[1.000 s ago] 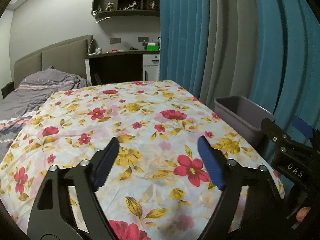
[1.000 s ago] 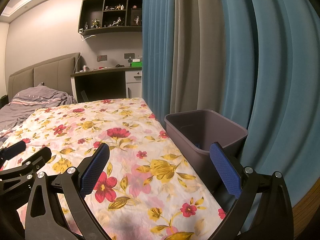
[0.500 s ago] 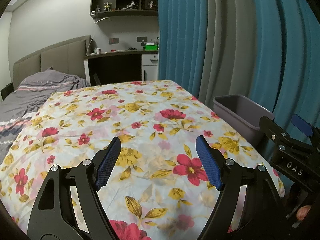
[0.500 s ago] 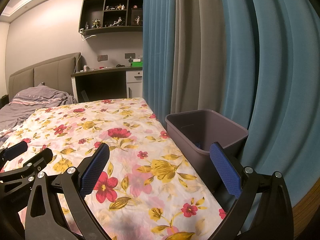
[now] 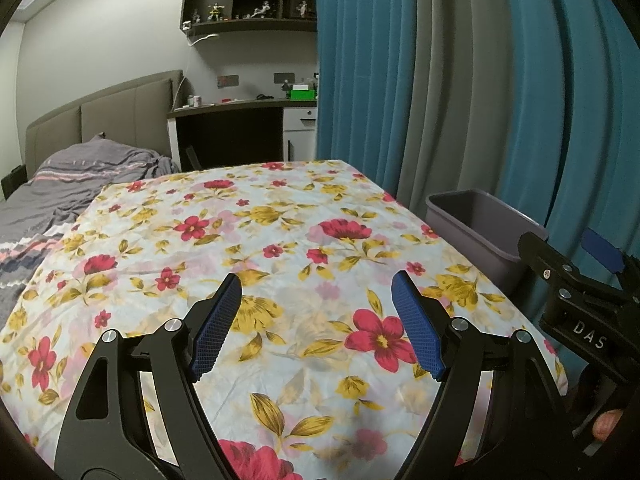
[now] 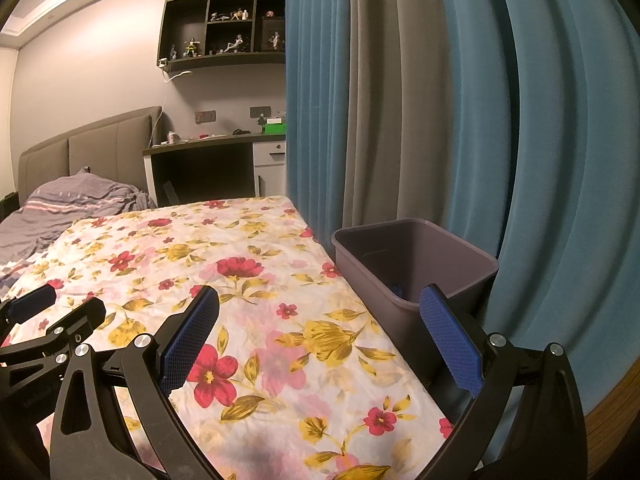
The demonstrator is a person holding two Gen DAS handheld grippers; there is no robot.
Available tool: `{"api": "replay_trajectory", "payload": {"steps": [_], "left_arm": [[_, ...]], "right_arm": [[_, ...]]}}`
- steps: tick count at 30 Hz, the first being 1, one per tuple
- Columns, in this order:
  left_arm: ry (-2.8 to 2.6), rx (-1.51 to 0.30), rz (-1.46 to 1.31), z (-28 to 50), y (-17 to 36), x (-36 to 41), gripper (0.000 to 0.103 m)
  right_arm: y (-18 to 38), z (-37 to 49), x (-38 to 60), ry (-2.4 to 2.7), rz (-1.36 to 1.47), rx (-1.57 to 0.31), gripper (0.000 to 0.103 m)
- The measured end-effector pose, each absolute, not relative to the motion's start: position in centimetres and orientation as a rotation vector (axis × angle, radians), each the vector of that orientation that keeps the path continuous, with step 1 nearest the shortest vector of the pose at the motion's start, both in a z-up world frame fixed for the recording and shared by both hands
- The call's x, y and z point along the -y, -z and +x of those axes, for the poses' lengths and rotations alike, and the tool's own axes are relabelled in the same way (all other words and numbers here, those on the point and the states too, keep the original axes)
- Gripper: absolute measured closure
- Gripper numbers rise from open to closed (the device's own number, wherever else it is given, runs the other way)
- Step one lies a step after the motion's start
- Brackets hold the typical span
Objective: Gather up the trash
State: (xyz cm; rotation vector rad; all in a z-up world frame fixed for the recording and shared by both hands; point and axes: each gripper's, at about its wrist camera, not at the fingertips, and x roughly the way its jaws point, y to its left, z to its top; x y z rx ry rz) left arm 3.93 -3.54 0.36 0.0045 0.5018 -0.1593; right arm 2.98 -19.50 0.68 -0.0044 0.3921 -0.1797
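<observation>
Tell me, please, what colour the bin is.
The bin is dull purple-grey, clearest in the right wrist view.

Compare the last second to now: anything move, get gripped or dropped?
Nothing visibly changed. The left gripper and right gripper both hang open and empty over the floral sheet, as before. The purple bin sits in the same spot beside the bed, against the curtain. No trash shows on the sheet in either view.
</observation>
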Motion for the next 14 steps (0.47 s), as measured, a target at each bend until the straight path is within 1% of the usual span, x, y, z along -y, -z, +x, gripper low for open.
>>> {"api": "replay_trajectory", "payload": {"steps": [6, 8, 11, 14], "left_arm": [[0.141, -0.5, -0.006, 4.0, -0.5, 3.1, 0.018], [0.125, -0.496, -0.009, 4.0, -0.6, 2.7, 0.012], [0.102, -0.491, -0.023, 4.0, -0.7, 2.1, 0.007], [0.085, -0.509, -0.03, 4.2, -0.5, 1.5, 0.006]], "right_arm": [[-0.8, 2.9, 19.2, 0.179, -0.004, -0.39, 0.007], [-0.9, 2.9, 19.0, 0.178, -0.003, -0.39, 0.007], [-0.9, 2.9, 18.9, 0.178, -0.002, -0.39, 0.007], [-1.1, 2.9, 18.3, 0.174, 0.003, -0.39, 0.007]]}}
